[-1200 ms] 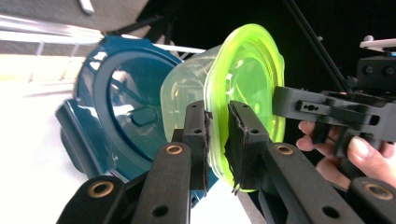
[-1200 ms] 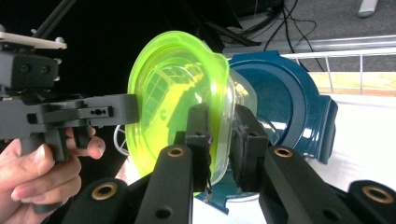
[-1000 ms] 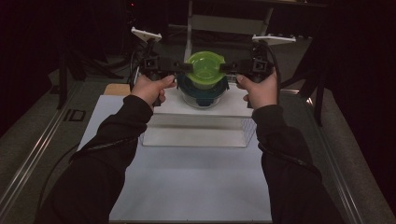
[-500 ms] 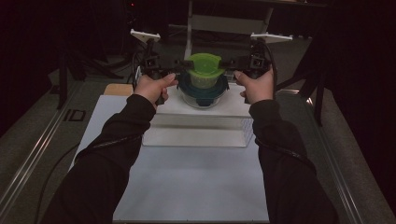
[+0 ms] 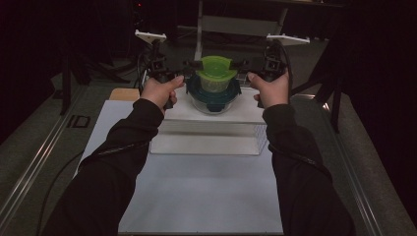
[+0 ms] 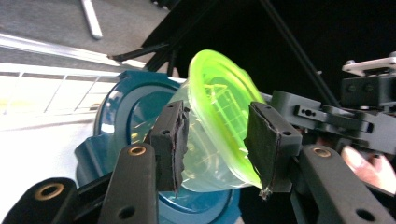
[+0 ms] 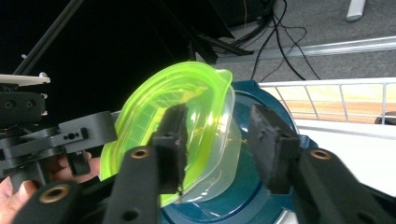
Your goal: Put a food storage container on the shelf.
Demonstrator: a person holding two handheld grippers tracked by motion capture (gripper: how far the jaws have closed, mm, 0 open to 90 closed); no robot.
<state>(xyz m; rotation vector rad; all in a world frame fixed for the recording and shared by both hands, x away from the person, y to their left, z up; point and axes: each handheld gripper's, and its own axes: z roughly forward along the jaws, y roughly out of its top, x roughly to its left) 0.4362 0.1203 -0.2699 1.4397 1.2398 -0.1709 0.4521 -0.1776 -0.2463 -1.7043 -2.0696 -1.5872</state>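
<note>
The green-lidded tub [image 5: 215,77] sits on the blue-lidded bowl [image 5: 212,96], stacked so the smaller rests centred on the larger. Left of the tub, the left gripper [image 5: 191,66] has just been opening, its pads flanking the tub without pressing, so it is released. To the tub's right, the right gripper [image 5: 240,66] likewise stands open, jaws just parting, apparently letting the tub settle.

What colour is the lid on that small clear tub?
Bright yellow-green, on the small tub's lid; the left gripper view shows it best.
</note>
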